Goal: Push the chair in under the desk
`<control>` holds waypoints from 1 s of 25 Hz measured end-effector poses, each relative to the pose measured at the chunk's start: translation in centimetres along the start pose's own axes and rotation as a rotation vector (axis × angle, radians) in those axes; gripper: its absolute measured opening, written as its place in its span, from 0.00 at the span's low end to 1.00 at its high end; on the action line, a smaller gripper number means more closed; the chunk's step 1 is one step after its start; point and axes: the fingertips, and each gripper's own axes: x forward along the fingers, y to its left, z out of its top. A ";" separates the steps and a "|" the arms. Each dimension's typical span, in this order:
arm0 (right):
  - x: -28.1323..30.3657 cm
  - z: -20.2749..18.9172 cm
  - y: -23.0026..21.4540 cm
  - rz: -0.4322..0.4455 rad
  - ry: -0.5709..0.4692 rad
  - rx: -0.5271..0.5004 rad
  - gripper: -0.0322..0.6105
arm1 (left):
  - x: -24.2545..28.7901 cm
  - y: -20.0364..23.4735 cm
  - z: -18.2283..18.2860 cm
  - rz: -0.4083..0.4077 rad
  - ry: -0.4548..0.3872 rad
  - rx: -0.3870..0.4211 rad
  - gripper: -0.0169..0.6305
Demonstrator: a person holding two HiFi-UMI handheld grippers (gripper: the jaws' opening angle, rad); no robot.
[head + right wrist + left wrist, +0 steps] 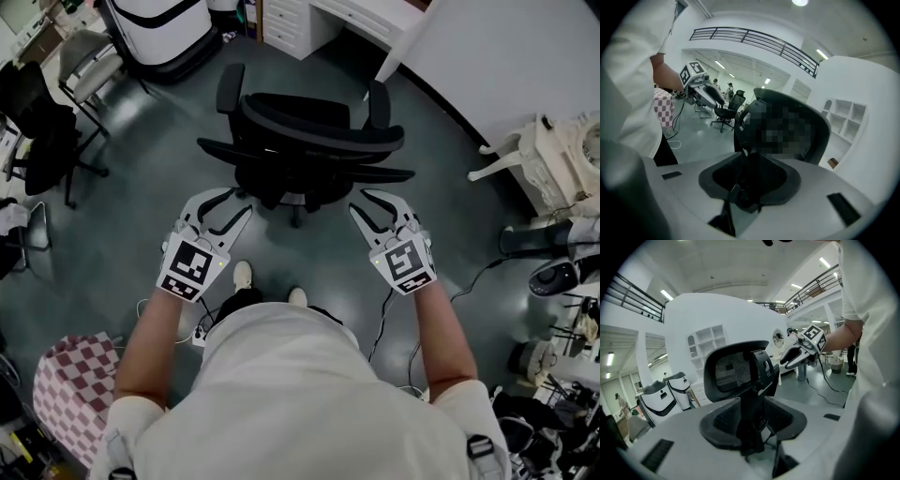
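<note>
A black office chair (pixel 305 150) stands on the grey floor with its back toward me and its seat facing a white desk (pixel 361 14) at the top of the head view. My left gripper (pixel 236 204) hangs just behind the chair's left side, jaws open and empty. My right gripper (pixel 362 204) mirrors it behind the right side, also open and empty. Neither touches the chair. The left gripper view looks at the mesh backrest (pixel 736 371), with the right gripper (pixel 799 352) beyond it. In the right gripper view the chair back (pixel 754 140) fills the centre, and the left gripper (pixel 701 91) shows at upper left.
White drawers (pixel 286 23) sit under the desk's left end. Another black chair (pixel 42 131) is at the left, a white machine (pixel 159 33) at top left, and ornate white furniture (pixel 553 159) at the right. Cables (pixel 384 319) and a checkered stool (pixel 70 389) lie near my feet.
</note>
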 end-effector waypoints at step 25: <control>8.6 -3.0 -2.5 0.095 0.294 -0.297 0.23 | 10.9 4.8 -2.7 -0.238 0.197 0.655 0.26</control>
